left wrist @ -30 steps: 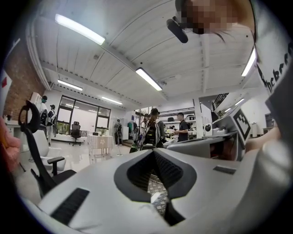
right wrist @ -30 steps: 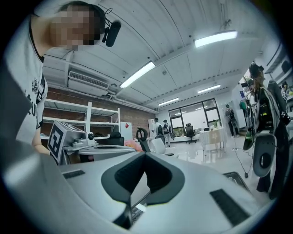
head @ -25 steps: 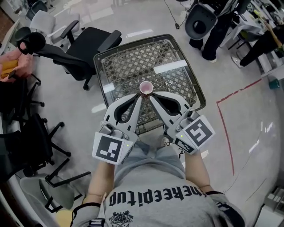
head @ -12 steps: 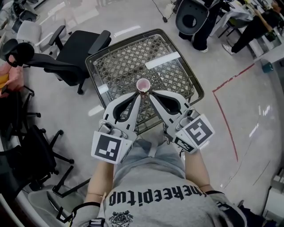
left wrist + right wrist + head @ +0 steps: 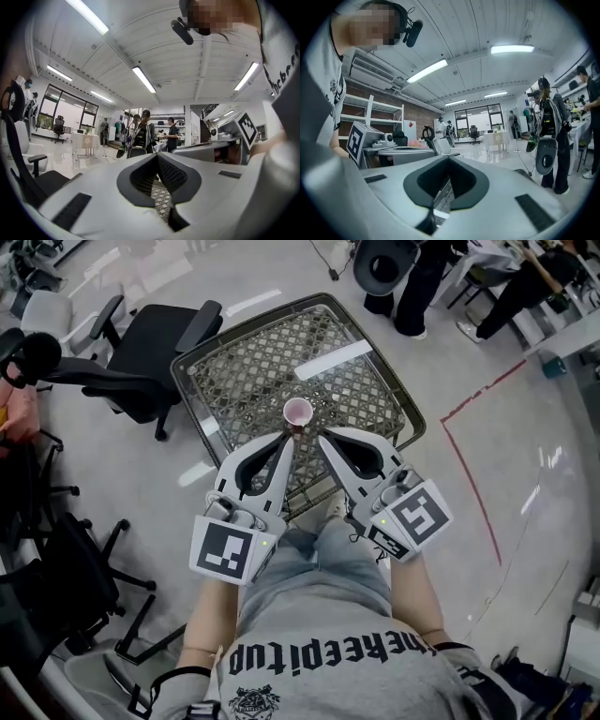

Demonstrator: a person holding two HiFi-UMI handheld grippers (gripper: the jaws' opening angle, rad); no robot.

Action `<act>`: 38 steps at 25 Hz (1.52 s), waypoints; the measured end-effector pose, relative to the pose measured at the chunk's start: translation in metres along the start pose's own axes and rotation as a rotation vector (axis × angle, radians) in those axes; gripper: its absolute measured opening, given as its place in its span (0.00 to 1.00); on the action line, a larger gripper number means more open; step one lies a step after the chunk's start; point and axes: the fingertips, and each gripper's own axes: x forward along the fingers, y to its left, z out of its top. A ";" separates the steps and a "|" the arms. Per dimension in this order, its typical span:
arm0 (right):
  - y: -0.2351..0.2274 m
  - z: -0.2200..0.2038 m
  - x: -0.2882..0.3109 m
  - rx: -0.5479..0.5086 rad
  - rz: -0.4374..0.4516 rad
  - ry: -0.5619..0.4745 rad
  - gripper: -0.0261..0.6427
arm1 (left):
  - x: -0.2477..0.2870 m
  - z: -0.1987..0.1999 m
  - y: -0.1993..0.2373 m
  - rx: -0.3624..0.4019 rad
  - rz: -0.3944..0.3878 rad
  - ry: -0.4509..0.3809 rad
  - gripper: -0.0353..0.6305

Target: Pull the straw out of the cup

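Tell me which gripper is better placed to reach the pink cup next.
Left, probably: the left gripper tip sits nearest the pink cup; the right gripper is slightly farther off. Both are shut.

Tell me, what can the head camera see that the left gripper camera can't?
Only the head view shows the pink cup standing on the table, the red line on the floor and the left gripper's own marker cube. Only the left gripper view shows the ceiling lights and the big windows. Both show the left gripper with its jaws together, the right gripper beside it, and some of the table's lattice.
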 end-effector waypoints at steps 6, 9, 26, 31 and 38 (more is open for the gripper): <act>-0.001 -0.014 0.004 0.009 -0.018 0.046 0.08 | -0.007 -0.004 0.007 -0.009 0.009 -0.007 0.08; -0.003 -0.021 0.009 0.005 -0.022 0.074 0.08 | -0.010 -0.005 0.011 -0.013 0.018 -0.015 0.08; -0.038 -0.061 0.048 0.045 -0.012 0.152 0.13 | -0.008 -0.023 0.045 -0.051 0.085 0.055 0.08; -0.047 -0.078 0.060 0.060 -0.009 0.188 0.16 | -0.002 -0.031 0.057 -0.061 0.096 0.076 0.08; -0.060 -0.105 0.072 0.081 -0.024 0.240 0.21 | 0.014 -0.042 0.067 -0.072 0.082 0.102 0.08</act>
